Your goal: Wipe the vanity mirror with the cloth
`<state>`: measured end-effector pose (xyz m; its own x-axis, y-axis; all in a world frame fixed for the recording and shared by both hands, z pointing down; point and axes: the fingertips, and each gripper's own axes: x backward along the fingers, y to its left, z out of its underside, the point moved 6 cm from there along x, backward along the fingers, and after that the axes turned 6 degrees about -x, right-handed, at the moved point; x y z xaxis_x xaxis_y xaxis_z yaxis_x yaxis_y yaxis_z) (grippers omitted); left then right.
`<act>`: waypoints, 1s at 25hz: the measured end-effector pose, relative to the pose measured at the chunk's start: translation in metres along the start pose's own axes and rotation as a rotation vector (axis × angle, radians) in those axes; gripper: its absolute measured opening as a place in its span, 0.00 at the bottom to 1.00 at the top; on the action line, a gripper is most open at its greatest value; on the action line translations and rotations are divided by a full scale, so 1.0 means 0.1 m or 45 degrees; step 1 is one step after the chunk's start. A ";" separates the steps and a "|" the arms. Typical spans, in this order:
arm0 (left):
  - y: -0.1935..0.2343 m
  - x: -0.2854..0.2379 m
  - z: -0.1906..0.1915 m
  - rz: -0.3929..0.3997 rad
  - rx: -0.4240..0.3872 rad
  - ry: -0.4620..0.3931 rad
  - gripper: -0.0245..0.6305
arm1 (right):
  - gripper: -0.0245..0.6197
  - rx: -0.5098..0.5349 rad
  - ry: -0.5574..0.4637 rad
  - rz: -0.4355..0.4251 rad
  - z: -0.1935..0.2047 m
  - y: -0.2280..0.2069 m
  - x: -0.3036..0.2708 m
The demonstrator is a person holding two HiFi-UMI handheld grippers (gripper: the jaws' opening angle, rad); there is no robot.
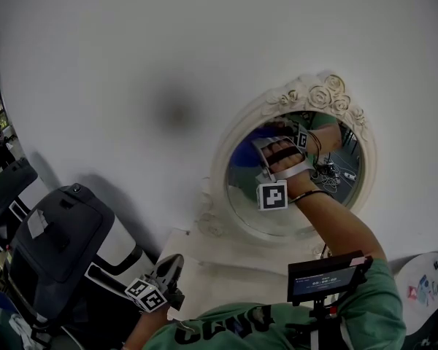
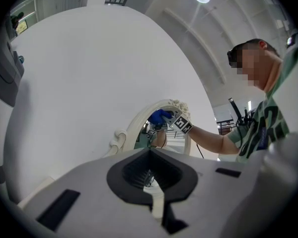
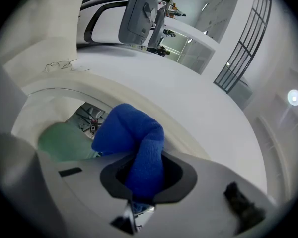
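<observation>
Right gripper view: right gripper (image 3: pixel 139 195) clamps blue cloth (image 3: pixel 131 138) against the oval vanity mirror (image 1: pixel 244 195), long axis upright, rose crest uppermost; left gripper (image 2: pixel 150 182) closed, empty.

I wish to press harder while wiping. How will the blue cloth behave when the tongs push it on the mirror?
The blue cloth looks soft and floppy: it folds and bulges out of the right tongs, so it probably squashes rather than scrapes. Its fuzzy surface likely drags slightly on the mirror glass instead of sliding.
</observation>
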<state>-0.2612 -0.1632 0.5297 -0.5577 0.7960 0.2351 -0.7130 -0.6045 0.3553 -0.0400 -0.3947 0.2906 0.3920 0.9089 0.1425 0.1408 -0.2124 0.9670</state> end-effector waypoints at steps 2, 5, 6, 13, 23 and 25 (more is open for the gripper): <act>-0.07 -0.12 0.00 0.039 0.001 0.005 0.04 | 0.11 -0.013 0.037 -0.019 0.18 0.03 0.11; -0.16 -0.29 0.04 0.092 0.005 0.029 0.04 | 0.11 0.018 0.121 -0.001 0.61 0.08 0.35; -0.19 -0.33 0.06 0.108 0.007 0.037 0.04 | 0.11 0.019 0.149 -0.001 0.76 0.10 0.46; -0.41 -0.67 0.20 0.224 0.028 0.092 0.04 | 0.11 0.041 0.430 -0.025 1.90 0.27 1.24; -0.63 -0.88 0.31 0.289 0.044 0.141 0.04 | 0.11 0.024 0.605 -0.057 2.48 0.39 1.62; -0.60 -0.83 0.30 0.274 0.035 0.138 0.04 | 0.11 0.010 0.621 -0.060 2.45 0.37 1.61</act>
<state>-0.1593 -0.1925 0.5164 -0.7390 0.6402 0.2099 -0.5617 -0.7575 0.3326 0.2514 -0.3446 0.2977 -0.0864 0.9794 0.1825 0.1556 -0.1677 0.9735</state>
